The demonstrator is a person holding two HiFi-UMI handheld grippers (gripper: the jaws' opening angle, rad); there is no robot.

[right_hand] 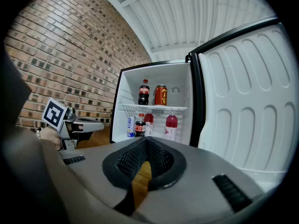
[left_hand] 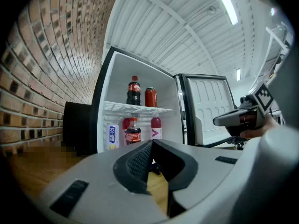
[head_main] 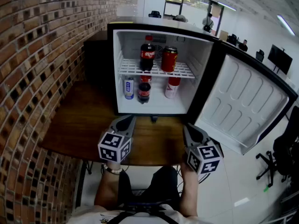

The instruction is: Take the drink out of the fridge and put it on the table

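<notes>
The small fridge [head_main: 118, 69] stands open on the wooden table [head_main: 79, 125]. On its wire shelf are a cola bottle [head_main: 147, 54] and a red can [head_main: 169, 59]. Below stand a blue-and-white can [head_main: 129, 87], a small cola bottle [head_main: 144, 92] with a red bottle behind it, and a pink-capped bottle [head_main: 172, 88]. My left gripper [head_main: 128, 119] and right gripper [head_main: 187, 127] hover over the table's front edge, short of the fridge. Both are shut and hold nothing. The drinks also show past the left gripper [left_hand: 152, 143] and past the right gripper [right_hand: 146, 140].
The fridge door [head_main: 243, 104] is swung wide to the right, next to my right gripper. A brick wall [head_main: 37, 55] runs along the left. A black box [head_main: 97, 59] sits left of the fridge. An office chair [head_main: 280, 155] stands at the far right.
</notes>
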